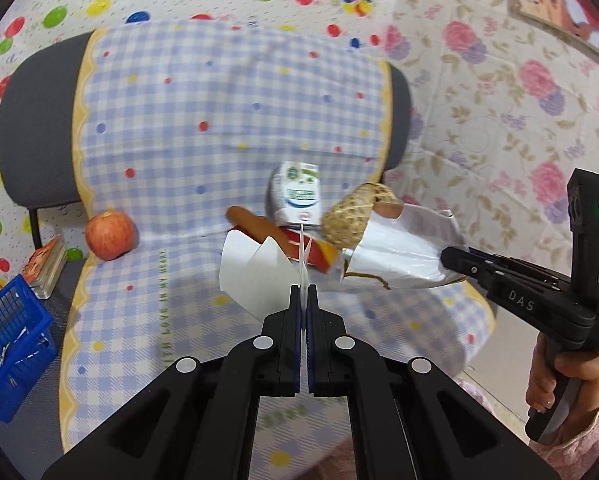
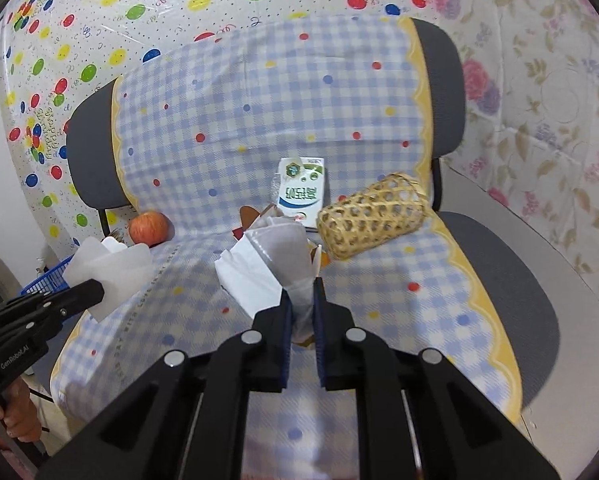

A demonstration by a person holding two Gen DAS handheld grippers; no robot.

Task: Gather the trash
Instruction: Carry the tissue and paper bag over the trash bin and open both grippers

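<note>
The left tool [image 1: 304,300] is closed on a white paper [image 1: 255,276]. The right tool [image 2: 302,300] is closed on a white wrapper [image 2: 287,256]. Both are lifted over the chair seat [image 2: 379,300], near its middle, before the milk carton [image 2: 301,192].

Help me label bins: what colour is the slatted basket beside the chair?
Blue basket; clearest in the left wrist view.

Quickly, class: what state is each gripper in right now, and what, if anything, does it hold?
Left gripper: shut on folded white paper.
Right gripper: shut on a crumpled white wrapper.
</note>
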